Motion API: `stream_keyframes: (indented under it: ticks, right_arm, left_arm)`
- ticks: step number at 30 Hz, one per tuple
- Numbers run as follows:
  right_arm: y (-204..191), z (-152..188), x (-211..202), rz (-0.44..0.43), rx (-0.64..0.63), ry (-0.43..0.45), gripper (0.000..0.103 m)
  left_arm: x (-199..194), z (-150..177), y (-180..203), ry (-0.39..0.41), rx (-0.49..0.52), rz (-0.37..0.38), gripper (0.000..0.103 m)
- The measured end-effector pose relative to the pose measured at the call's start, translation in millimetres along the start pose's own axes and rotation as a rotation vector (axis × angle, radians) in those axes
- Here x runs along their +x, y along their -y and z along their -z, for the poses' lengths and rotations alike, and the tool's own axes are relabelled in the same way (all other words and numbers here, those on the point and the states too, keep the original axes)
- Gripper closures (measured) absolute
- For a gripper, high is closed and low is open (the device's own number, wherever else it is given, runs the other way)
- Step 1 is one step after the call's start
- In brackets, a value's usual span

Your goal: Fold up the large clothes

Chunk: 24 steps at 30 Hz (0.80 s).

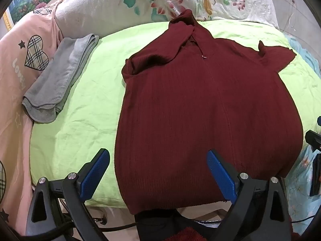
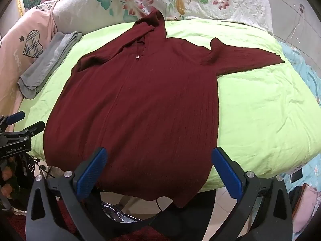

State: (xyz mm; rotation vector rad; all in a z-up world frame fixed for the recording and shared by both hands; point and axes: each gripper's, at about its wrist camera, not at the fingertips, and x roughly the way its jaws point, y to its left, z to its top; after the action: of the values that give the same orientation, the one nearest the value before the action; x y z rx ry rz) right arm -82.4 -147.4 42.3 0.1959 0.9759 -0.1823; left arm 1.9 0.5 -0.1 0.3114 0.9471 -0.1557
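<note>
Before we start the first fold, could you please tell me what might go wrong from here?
1. The maroon hooded sweater has its hem hanging over the near edge of the green sheet; a tug could drag it off.
2. One sleeve lies stretched out while the other is bunched by the hood, so the fold may come out lopsided.
3. The folded grey towel sits close and could get swept.

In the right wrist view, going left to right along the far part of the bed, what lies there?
Pink heart-print bedding → folded grey towel → maroon hooded sweater → its outstretched sleeve → bare green sheet.
</note>
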Motion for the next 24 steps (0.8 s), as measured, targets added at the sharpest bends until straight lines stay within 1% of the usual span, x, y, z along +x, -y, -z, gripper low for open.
stream_keyframes:
  ticks: [5,15,19,23,24]
  right_arm:
    - [1.3,-1.2,-1.1,-0.001,0.001,0.002,0.0]
    - [-1.4,-7.2,0.0,0.006,-0.012,-0.009,0.0]
    - [-0.6,-5.9,0.0,0.002,-0.011,0.005,0.0]
    - [-1.6,-5.7,-0.1,0.001,-0.011,0.002,0.0]
    - [-1.0,-5.7,1.2,-0.001,-0.01,-0.013,0.0]
  left_arm:
    - [0.7,1.2,-5.3,0.006,0.0,0.004,0.005]
    - [2.7,1.9,-4.5,0.015,-0.007,0.01,0.005]
    - [1.6,1.6,-3.9,0.021,-0.008,0.014,0.005]
    - [4.2,1.4,-3.9,0.003,0.0,0.008,0.005]
    - [4.9,1.2,-3.8,0.004,-0.001,0.01,0.005]
